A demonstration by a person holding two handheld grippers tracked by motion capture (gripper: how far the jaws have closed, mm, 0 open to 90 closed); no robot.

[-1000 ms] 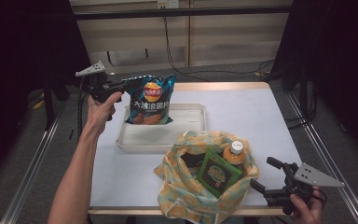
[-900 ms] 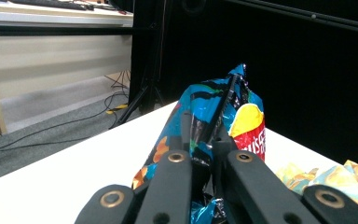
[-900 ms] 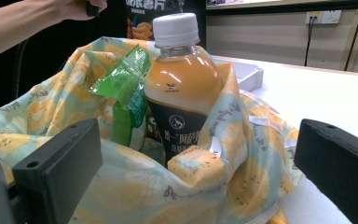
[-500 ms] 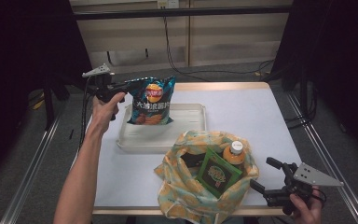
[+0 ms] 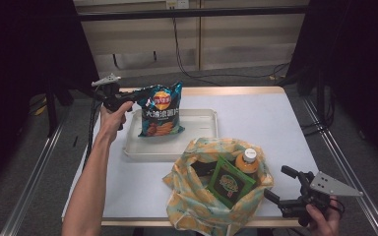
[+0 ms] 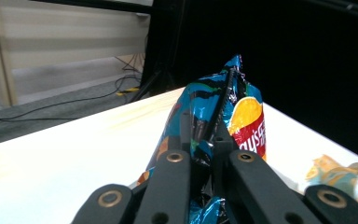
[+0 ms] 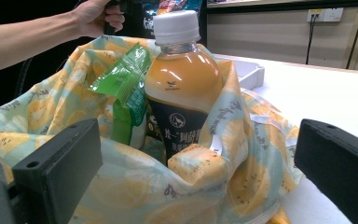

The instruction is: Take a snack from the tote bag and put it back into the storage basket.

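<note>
L gripper [image 5: 137,94]: jaws clamped on chips bag [image 5: 158,109] top, held over white tray [image 5: 197,147], far-left.
R gripper [image 5: 281,187]: jaws apart, idle near-right by cloth bag [image 5: 197,206].
Done: chips out.
Left: chips not yet set down; bottle [image 5: 247,162], green pack [image 5: 229,181] in bag.

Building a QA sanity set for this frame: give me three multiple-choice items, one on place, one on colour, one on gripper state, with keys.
1. Where is the chip bag?
A. inside the cloth bag
B. over the white tray, in the left gripper
C. flat on the table's right edge

2. What colour is the bottle cap?
A. white
B. red
C. black

3. How do the right gripper jaws stand?
A. shut on the bottle
B. shut on the cloth bag
C. open

Key: 1 B, its jaws pinch the bag's top above the tray. 2 A, the cap shows white. 3 C, jaws stand wide apart, gripping nothing.
</note>
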